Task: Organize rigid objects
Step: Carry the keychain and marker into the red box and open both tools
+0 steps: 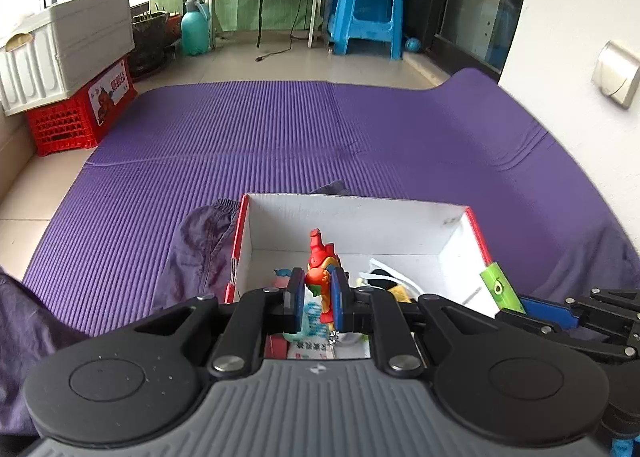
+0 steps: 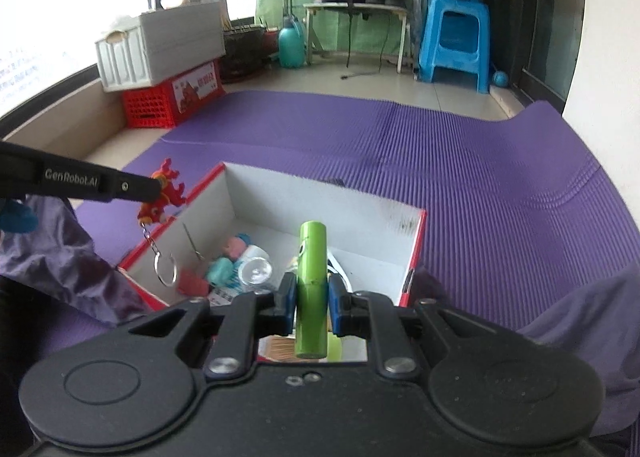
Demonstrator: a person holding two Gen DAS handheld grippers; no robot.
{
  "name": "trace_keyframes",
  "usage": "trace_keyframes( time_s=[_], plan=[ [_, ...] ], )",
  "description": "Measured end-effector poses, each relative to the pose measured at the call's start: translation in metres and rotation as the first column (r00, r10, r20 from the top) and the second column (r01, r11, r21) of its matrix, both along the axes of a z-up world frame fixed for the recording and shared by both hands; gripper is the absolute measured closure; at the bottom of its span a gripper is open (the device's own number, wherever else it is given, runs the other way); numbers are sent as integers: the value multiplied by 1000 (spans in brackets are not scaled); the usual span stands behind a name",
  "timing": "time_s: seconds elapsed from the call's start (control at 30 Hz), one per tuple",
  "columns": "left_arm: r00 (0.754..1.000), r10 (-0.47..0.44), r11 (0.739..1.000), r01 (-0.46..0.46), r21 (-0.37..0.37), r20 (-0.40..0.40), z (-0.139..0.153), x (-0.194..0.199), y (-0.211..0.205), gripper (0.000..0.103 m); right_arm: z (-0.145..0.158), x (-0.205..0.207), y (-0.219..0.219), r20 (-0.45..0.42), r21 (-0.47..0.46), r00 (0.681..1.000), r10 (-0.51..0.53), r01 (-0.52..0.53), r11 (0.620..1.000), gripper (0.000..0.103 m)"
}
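Low in our right wrist view, our right gripper (image 2: 312, 299) clamps one green tube (image 2: 311, 289), long axis pointing away, above the open box (image 2: 404, 245). At left, our left gripper (image 1: 317, 295) pinches one red dragon keychain (image 1: 320, 269), upright, ring (image 2: 165, 270) dangling. Beyond lies the purple mat (image 1: 256, 137).

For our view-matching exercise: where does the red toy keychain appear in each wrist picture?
Left wrist: red toy keychain at lower centre, gripped in the left claw.
Right wrist: at left, on the left claw's tip, ring dangling above the box edge.
Shared landmark: white cardboard box.
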State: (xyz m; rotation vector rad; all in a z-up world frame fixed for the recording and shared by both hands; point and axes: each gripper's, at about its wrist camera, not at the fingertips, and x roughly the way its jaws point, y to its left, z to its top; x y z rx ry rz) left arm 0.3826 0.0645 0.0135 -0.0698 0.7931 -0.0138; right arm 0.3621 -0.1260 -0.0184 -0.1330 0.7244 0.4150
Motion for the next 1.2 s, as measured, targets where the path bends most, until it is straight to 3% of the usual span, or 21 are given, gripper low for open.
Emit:
trace_keyframes(
  time_s=[0.6,0.9,1.07,1.2],
  plan=[
    [994,-10,999,14,42,-106,-75,85,-9,90,-70,67,22,-81,-84,997,-10,3,996,88],
    [980,-36,999,41,25,-196,-112,96,-15,90,-90,73,27,-126,-85,992,5,-16,996,88],
    [970,-45,999,42,-21,-237,-123,96,-11,89,-92,73,26,-139,-76,990,4,-14,997,87],
    [968,-49,999,44,-28,-247,-124,94,-10,89,-91,72,26,-142,-70,990,9,-19,997,81]
  ],
)
